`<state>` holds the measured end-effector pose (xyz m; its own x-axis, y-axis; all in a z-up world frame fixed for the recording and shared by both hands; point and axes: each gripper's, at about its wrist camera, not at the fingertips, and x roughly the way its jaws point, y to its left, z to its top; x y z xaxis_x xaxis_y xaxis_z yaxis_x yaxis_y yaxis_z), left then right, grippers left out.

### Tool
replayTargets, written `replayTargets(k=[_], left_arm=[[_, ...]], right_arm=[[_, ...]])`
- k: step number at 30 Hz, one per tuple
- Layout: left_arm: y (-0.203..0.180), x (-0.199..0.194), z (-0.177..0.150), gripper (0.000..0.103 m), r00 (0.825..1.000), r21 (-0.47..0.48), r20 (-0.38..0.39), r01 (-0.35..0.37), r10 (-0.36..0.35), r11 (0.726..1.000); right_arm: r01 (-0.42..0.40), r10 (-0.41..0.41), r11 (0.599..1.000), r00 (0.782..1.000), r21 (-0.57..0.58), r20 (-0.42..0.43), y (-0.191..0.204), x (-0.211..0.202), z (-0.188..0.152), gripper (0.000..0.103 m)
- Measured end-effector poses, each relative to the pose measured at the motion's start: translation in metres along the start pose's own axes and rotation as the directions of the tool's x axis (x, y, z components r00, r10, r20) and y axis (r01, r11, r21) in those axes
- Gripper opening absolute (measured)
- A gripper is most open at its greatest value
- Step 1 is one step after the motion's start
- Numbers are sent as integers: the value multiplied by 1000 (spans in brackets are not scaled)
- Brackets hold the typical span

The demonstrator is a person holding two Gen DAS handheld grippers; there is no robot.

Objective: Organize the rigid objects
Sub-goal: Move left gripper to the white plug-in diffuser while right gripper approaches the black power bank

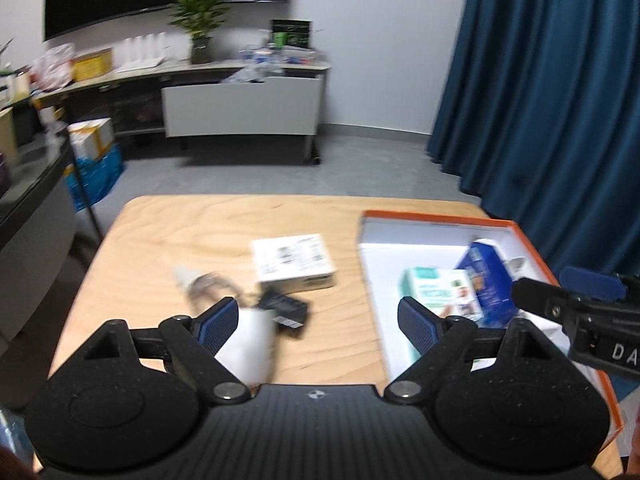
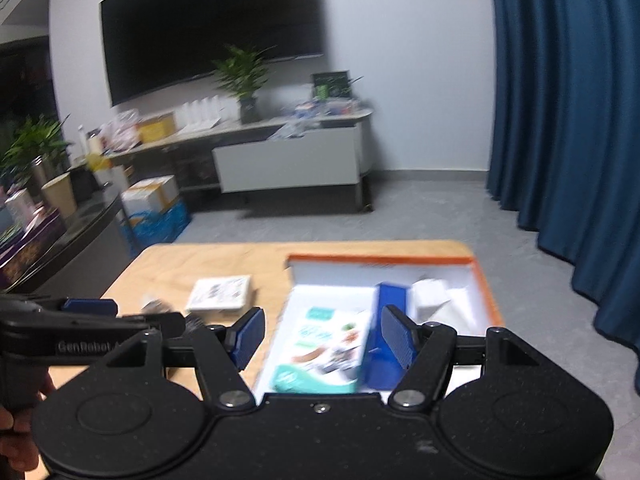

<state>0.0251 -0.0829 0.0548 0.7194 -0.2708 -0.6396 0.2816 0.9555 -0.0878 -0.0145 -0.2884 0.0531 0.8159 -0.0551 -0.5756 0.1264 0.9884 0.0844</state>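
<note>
Blur softens both views. From the left wrist camera, the left tool (image 1: 318, 318) hangs over the wooden surface (image 1: 168, 232) with its 2 blue-padded fingers (image 1: 218, 322) spread wide and nothing between them. A white cylindrical item (image 1: 250, 346) sits just beside the left finger, too smeared to name. Past it lie a small black box (image 1: 286, 308), a clear wrapped thing (image 1: 196, 280) and a white printed box (image 1: 294, 262), all on the bare wood. To the right stands an orange-rimmed white tray (image 1: 444, 216) holding a teal-and-white carton (image 1: 438, 290) lying flat and a blue carton (image 1: 486, 276) leaning against it. The right tool (image 1: 568, 290) enters from the right edge above the tray, fingers apart.

From the right wrist camera, the right tool (image 2: 322, 340) hovers over the tray's (image 2: 380, 259) near end, gaping and holding nothing. The teal-and-white carton (image 2: 324, 344) lies between its fingers' line, the blue carton (image 2: 390, 300) upright beside it, a white item (image 2: 430, 296) behind. The left tool (image 2: 120, 316) shows at left, with the white printed box (image 2: 220, 292) out on the wood.
</note>
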Motion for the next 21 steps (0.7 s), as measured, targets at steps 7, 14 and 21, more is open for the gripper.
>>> replayTargets(k=[7, 14, 21], left_arm=[[39, -4, -8, 91, 998, -58, -10, -70, 70, 996], [63, 2, -18, 91, 993, -99, -51, -108, 104, 989], [68, 8, -26, 91, 993, -102, -63, -110, 104, 989]], right_arm=[[-50, 48, 998, 998, -40, -39, 29, 8, -9, 78], [-78, 74, 996, 994, -54, -75, 44, 17, -17, 78], [-90, 84, 994, 992, -61, -93, 49, 20, -24, 78]])
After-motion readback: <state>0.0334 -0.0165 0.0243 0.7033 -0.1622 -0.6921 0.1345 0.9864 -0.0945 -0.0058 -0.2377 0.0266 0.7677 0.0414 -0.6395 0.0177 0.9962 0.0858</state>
